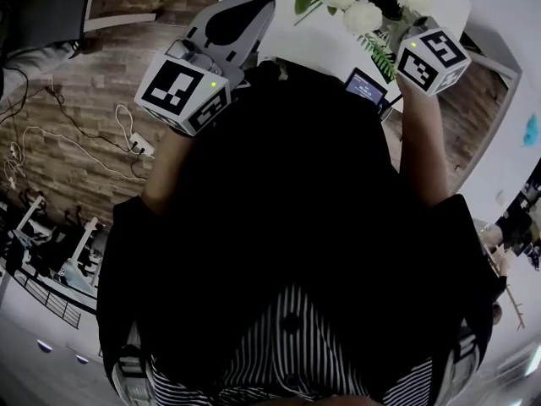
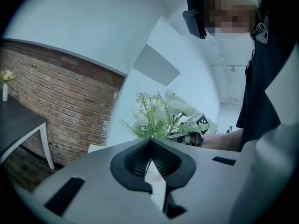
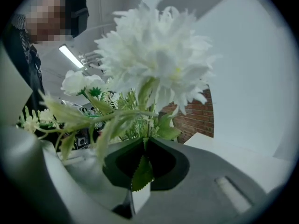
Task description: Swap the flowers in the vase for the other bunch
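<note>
A bunch of white flowers with green leaves [image 3: 154,59] rises straight out of my right gripper [image 3: 145,141], which is shut on its stems; one serrated leaf [image 3: 142,171] hangs down between the jaws. In the head view the same bunch [image 1: 355,2] shows over the white table [image 1: 279,32], just beyond the right gripper's marker cube [image 1: 433,56]. My left gripper [image 2: 150,141] is shut with nothing in it. It points toward the bunch [image 2: 156,115] from the left. In the head view the left gripper [image 1: 256,7] reaches over the table's near left edge. No vase shows near the grippers.
A small device with a lit screen [image 1: 365,85] lies at the table's near edge. A brick wall [image 2: 65,97] stands behind, and a dark side table [image 2: 21,125] at far left carries a small vase of flowers [image 2: 5,85]. Cables [image 1: 76,134] lie on the wooden floor.
</note>
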Demonstrator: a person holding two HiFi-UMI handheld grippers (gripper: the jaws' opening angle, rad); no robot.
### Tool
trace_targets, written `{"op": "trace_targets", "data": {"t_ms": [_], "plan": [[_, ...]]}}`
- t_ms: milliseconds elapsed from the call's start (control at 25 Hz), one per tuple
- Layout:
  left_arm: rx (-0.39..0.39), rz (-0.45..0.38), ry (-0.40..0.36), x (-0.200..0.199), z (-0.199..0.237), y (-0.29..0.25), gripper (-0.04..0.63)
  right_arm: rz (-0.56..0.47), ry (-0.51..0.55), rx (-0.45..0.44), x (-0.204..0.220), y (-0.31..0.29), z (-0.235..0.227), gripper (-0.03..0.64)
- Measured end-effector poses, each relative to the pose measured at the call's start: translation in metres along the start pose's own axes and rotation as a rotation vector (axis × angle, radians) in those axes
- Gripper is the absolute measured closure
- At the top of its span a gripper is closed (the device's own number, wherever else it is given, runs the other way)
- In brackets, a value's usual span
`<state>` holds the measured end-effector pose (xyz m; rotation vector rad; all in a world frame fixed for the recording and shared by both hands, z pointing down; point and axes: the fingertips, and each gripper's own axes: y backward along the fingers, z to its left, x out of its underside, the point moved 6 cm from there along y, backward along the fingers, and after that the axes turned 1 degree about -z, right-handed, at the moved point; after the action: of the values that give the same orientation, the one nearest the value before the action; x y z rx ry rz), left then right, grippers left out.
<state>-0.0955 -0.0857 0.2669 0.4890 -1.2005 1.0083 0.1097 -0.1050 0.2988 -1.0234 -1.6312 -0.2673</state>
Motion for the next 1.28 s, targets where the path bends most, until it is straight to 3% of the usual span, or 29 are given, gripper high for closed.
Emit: {"op": "trace_targets", "data": {"t_ms": [200, 400, 680, 840, 1080, 1280], "plan": [[-0.075, -0.03, 0.034, 0.012, 0.032, 0.025, 0.591, 0.058, -0.051, -0.098, 0.01, -0.054, 0.006, 0.603], [-0.138, -0.051, 0.065, 0.018, 0.044, 0.044, 0.591, 0.199, -0.19, -0.164, 0.038, -0.094, -0.006, 0.601], [-0.233, -0.056, 0.096, 0.031, 0.047, 0.068, 0.591, 0.356, -0.538, -0.136, 0.111, -0.139, -0.057, 0.601], [-0.279, -0.063, 0.108, 0.034, 0.054, 0.077, 0.591, 0.43, -0.605, -0.086, 0.142, -0.167, -0.08, 0.6], [-0.297, -0.058, 0.125, 0.045, 0.048, 0.08, 0.591, 0.399, -0.809, 0.007, 0.182, -0.191, -0.111, 0.598], [-0.286, -0.041, 0.122, 0.049, 0.039, 0.071, 0.591, 0.438, -0.816, 0.024, 0.2, -0.193, -0.121, 0.574]]}}
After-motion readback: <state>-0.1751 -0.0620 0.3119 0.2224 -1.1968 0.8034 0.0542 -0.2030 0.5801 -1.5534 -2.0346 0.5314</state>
